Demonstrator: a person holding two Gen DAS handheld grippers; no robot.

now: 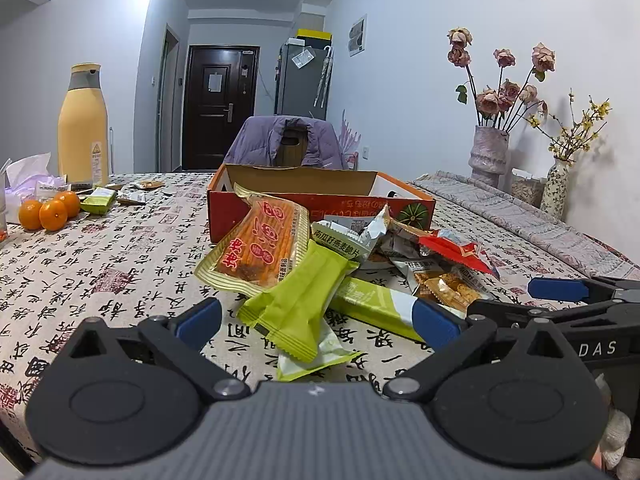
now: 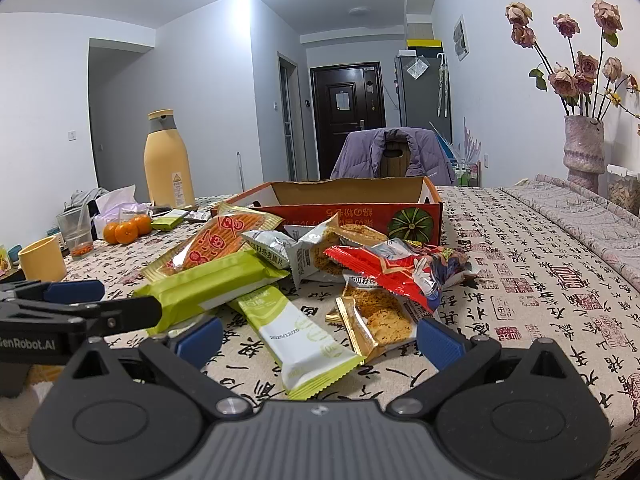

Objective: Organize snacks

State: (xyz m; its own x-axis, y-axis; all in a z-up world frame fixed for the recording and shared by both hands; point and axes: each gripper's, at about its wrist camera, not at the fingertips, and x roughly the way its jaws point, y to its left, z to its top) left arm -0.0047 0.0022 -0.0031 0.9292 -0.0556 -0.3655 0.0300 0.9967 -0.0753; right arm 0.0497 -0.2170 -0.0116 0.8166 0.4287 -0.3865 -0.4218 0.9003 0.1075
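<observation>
Table [image 1: 100, 264] with calligraphy-print cloth fills the lower two-thirds of both views. No snack is in either gripper yet.

Orange cardboard box [image 1: 320, 200], open-topped, centre frame behind the pile; interior looks empty from this angle, floor hidden by the near wall. Likely the destination.

Snack pile sits just in front of the box, centre of both views:
- orange noodle-snack packet [image 1: 260, 252], leaning up against the box's near wall;
- lime-green packet [image 1: 296, 308], overlapping the orange one's lower edge;
- green-and-white bar [image 2: 304, 340], lying flat, nearest the right gripper;
- red foil packet [image 2: 384, 276], resting on the oat-crisp sachets [image 2: 376, 320].

Left gripper [image 1: 316, 320]: jaws spread wide, straddling the lime-green packet without touching it. Right gripper [image 2: 320, 336]: jaws spread wide, green-and-white bar and one oat-crisp sachet between them, no contact visible.

Risks (judgement):
- Packets overlap, so closing on one could drag or pinch a neighbour.
- Foil is slick and pillow-shaped; a tip-only grip may slip.
- The two grippers sit close side by side, so a simultaneous close or lift could knock them together.
- The leaning orange packet may slide flat if the lime-green one is pulled out.

Open room: bare cloth at lower left of the left view and right of the right view. Tangerines [image 1: 48, 210] and yellow bottle [image 1: 82, 128] at far left, vases at far right; all well apart from the pile.
</observation>
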